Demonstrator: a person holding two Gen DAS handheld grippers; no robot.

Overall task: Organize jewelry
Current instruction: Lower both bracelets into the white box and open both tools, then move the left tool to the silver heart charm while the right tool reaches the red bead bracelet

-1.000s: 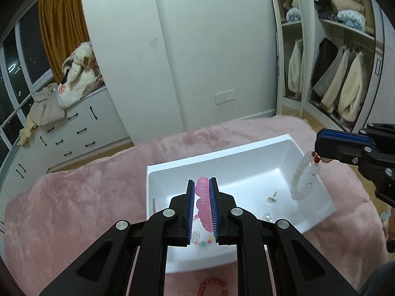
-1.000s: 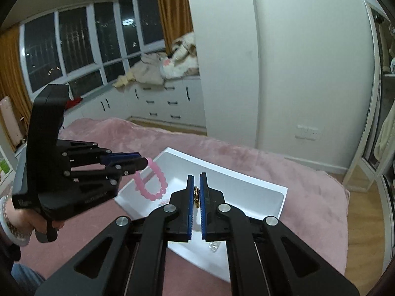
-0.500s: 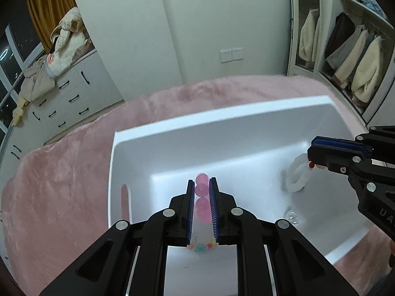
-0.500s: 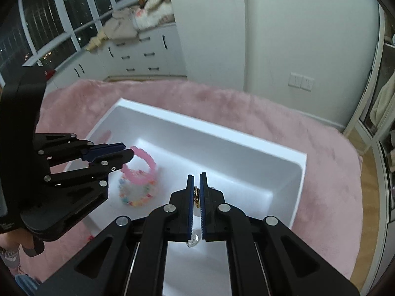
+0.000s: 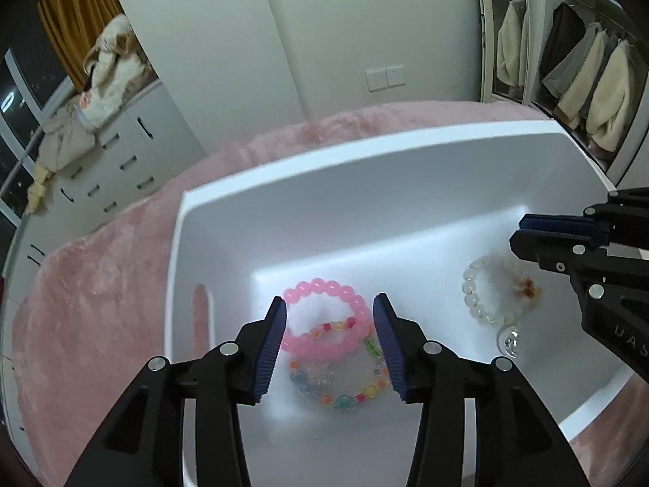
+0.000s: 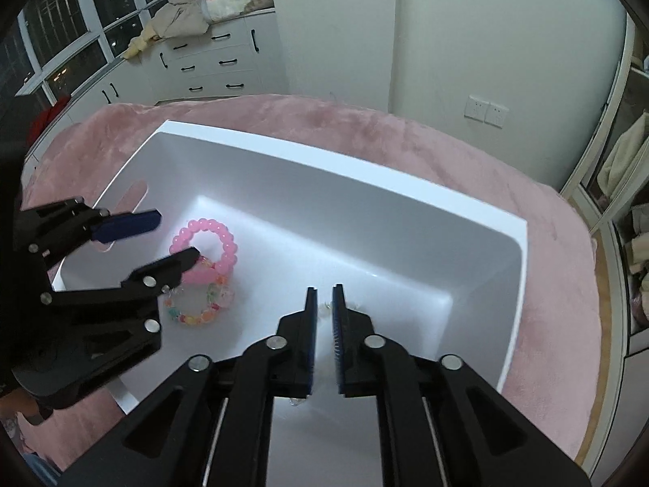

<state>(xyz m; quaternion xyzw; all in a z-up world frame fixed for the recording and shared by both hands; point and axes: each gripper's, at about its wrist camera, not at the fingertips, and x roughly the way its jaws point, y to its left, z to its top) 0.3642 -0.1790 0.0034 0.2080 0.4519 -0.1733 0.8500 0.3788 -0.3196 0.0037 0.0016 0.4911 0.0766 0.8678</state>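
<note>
Left gripper (image 5: 329, 343) is seen w/ fingers spread wide, nothing held. It hangs over the white bin (image 5: 365, 150), approx. above the pink bead bracelet (image 5: 324, 326). That bracelet lies on the bin floor, at the end w/ the handle slot, overlapping a multicolour bead bracelet (image 5: 340, 379) that lies just nearer the camera.

Right gripper (image 6: 324, 324) is seen w/ fingers parted by a narrow gap only; no item is gripped between them. Below/ahead of its tips a white bead bracelet (image 5: 484, 288) lies on the bin floor at the opposite end, well apart from the pink one. An orange-red charm (image 5: 527, 289) is seen inside its loop, and a clear crystal piece (image 5: 510, 341) just beside it.

The bin is set on a pink fuzzy blanket (image 6: 405, 138). White drawers (image 6: 211, 65) are seen in the bkgd.
</note>
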